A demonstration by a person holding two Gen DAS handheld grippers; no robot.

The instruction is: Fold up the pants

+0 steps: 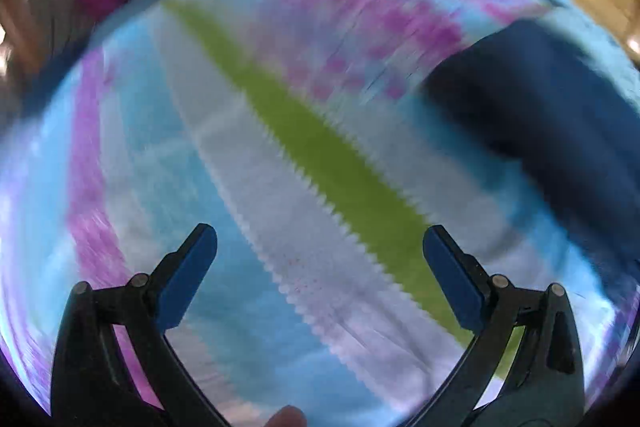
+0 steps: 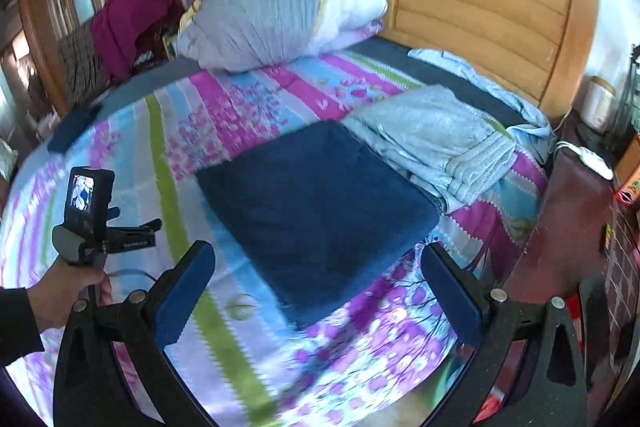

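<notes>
The dark blue pants (image 2: 316, 211) lie folded into a flat square on the striped bedspread (image 2: 168, 131), in the middle of the right wrist view. My right gripper (image 2: 318, 267) is open and empty, raised above the pants' near edge. My left gripper (image 1: 320, 251) is open and empty over the bedspread (image 1: 224, 163), with the pants (image 1: 536, 107) at its upper right. The left wrist view is motion-blurred. The left gripper's body and the hand holding it show at the left of the right wrist view (image 2: 86, 215).
A light blue garment (image 2: 440, 135) lies folded beside the pants toward the wooden headboard (image 2: 480, 3). A rolled duvet and pillows (image 2: 280, 11) sit at the bed's head. Maroon clothes (image 2: 128, 19) are piled at the far left. A nightstand (image 2: 580, 163) stands at the right.
</notes>
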